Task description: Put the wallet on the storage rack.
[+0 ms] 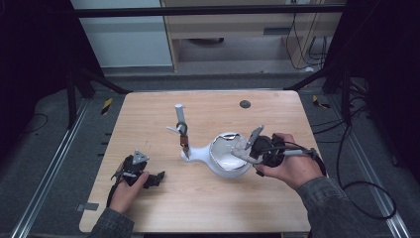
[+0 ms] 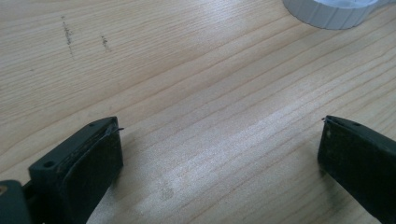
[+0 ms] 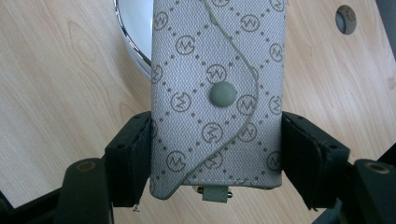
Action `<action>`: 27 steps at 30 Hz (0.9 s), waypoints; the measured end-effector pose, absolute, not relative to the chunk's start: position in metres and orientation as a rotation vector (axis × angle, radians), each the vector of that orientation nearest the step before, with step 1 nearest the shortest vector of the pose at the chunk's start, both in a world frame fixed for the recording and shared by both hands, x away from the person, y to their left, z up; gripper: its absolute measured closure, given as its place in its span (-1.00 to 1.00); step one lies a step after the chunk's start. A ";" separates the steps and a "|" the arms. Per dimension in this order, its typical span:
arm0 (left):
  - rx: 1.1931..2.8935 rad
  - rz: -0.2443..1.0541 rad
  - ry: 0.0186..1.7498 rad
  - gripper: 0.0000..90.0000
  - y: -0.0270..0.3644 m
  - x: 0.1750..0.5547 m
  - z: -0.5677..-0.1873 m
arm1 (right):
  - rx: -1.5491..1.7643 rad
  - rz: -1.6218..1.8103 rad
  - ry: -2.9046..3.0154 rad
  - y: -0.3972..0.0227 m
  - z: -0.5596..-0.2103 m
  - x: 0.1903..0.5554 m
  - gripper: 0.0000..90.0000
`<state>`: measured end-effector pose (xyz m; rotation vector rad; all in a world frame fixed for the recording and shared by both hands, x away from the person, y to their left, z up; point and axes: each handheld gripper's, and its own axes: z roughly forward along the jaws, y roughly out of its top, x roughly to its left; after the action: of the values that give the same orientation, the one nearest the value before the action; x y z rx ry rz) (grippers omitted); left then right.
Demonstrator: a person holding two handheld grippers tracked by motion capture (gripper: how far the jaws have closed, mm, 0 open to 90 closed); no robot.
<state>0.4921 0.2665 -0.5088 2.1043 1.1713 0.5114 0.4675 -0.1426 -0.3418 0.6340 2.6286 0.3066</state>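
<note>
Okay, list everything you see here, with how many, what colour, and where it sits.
Table: one, light wood, centre of the high view.
Lamp: one, white, round chrome-rimmed head lying mid-table, neck running left.
Stand: one, white post with a dark clip, upright at the lamp's left end.
Pouch: one, grey patterned fabric with a snap button, clamped in the right gripper over the lamp head.
Hole: one, dark, far side of table.
Left gripper: black, open, low over the near-left table.
Right gripper: black, shut on the pouch.
</note>
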 end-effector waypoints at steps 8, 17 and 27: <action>2.104 0.511 1.172 -1.00 0.266 0.492 -0.509 | 0.603 0.270 2.639 -0.130 -0.350 0.472 -0.32; 2.105 0.510 1.170 -1.00 0.267 0.492 -0.509 | 0.557 0.233 2.666 -0.117 -0.358 0.475 -0.32; 2.106 0.510 1.169 -1.00 0.267 0.492 -0.509 | 0.545 0.221 2.677 -0.111 -0.364 0.478 -0.32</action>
<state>0.4923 0.2665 -0.5087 2.1059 1.1693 0.5099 0.4777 -0.1111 -0.3639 0.5451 2.6775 0.2208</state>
